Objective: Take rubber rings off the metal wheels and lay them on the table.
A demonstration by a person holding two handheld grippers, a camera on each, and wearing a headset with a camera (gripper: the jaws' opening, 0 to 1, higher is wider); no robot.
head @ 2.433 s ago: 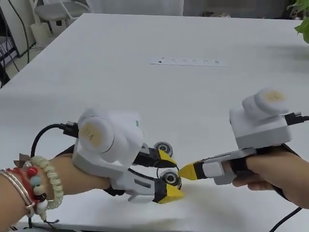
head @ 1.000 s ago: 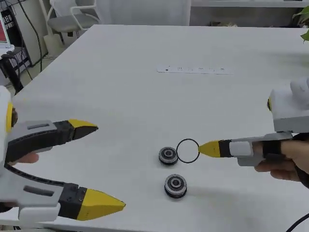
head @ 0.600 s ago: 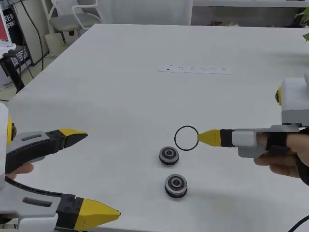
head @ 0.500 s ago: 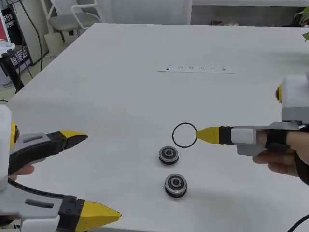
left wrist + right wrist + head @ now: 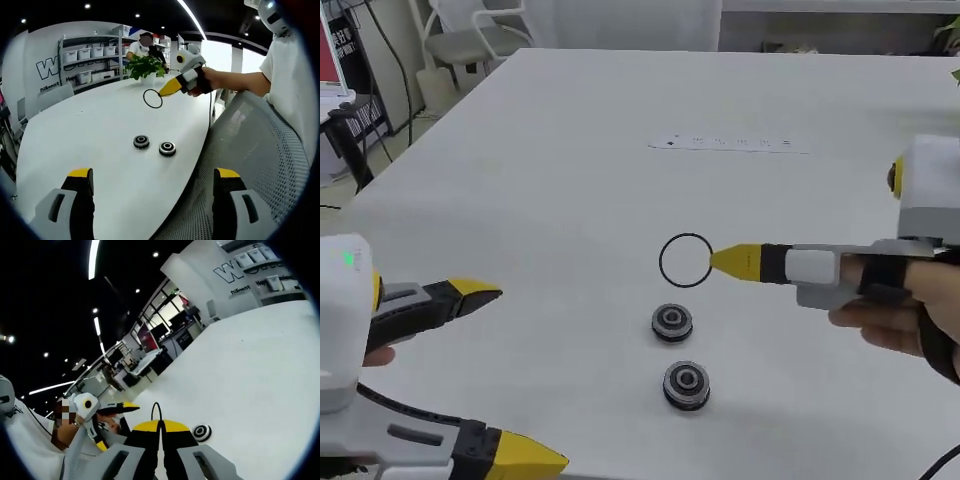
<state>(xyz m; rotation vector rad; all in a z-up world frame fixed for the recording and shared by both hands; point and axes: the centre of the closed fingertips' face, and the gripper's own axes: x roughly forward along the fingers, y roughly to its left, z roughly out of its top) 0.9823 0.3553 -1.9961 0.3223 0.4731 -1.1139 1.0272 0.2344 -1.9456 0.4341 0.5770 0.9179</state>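
In the head view the left tool [image 5: 532, 377] is cut off at the near left corner, the right tool [image 5: 712, 260] at the right edge. Far across the tabletop [image 5: 570, 150], the printed strip [image 5: 728, 143] is too small to read.

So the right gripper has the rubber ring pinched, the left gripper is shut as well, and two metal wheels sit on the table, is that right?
Not quite. The left gripper is open: the left gripper view shows its jaws spread wide apart. The rest holds: the right gripper pinches the rubber ring, and two metal wheels sit on the table.
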